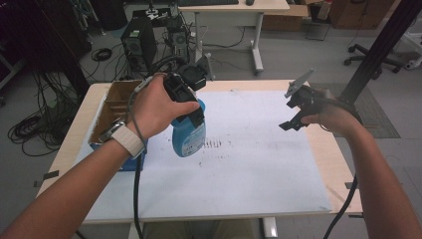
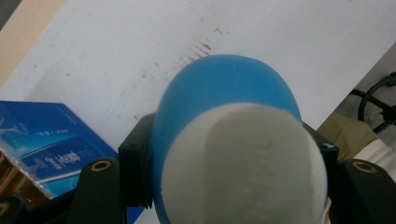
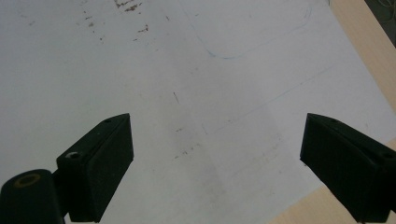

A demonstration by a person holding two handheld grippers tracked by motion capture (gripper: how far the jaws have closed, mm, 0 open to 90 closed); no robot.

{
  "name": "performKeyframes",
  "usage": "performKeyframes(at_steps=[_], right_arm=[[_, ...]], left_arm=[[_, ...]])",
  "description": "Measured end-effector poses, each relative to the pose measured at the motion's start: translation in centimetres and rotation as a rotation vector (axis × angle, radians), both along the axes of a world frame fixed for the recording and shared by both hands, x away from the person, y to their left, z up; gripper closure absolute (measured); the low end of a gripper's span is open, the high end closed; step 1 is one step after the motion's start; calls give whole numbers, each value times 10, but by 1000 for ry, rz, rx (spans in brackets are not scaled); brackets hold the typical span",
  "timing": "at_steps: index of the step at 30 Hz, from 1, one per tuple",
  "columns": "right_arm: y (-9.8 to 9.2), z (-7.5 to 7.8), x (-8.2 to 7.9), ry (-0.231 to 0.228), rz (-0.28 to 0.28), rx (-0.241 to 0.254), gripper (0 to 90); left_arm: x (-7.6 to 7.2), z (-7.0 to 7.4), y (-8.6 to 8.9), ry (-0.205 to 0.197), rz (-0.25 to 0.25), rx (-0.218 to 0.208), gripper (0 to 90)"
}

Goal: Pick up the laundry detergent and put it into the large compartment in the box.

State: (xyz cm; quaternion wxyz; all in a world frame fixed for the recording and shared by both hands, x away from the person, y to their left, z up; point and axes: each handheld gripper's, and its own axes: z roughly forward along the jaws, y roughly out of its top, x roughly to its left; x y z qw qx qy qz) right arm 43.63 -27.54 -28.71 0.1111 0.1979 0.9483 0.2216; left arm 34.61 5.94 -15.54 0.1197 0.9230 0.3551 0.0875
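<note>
My left gripper (image 1: 191,112) is shut on a blue bottle (image 1: 189,137) with a white cap and a printed label, held in the air over the left half of the white sheet (image 1: 259,164). The left gripper view looks down the bottle (image 2: 224,98) from its white cap (image 2: 243,168), with a jaw pressed against each side. My right gripper (image 1: 293,117) hovers open above the sheet's right side, and its two black jaws stand far apart over the bare white sheet (image 3: 196,93) with nothing between them.
An open cardboard box (image 1: 112,107) with a blue printed side (image 2: 46,149) stands at the table's left edge, close under my left wrist. The sheet carries dark scuff marks (image 1: 214,144) near its middle. The wooden table edge (image 1: 331,164) borders the sheet on the right.
</note>
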Motion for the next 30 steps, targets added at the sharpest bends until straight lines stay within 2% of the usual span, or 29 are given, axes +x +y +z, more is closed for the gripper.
performKeyframes(at_steps=[9,14,18,30], right_arm=[[0,1,0,-4,0,2,96],[-2,2,0,-7,-1,7,96],[-2,2,0,-12,2,8,96],[-1,3,-1,-17,11,10,97]], left_arm=[[4,15,9,-12,71,-3,373],[6,25,16,-18,131,-16,372],[11,31,23,-1,174,-5,373],[22,48,41,-9,280,4,373]])
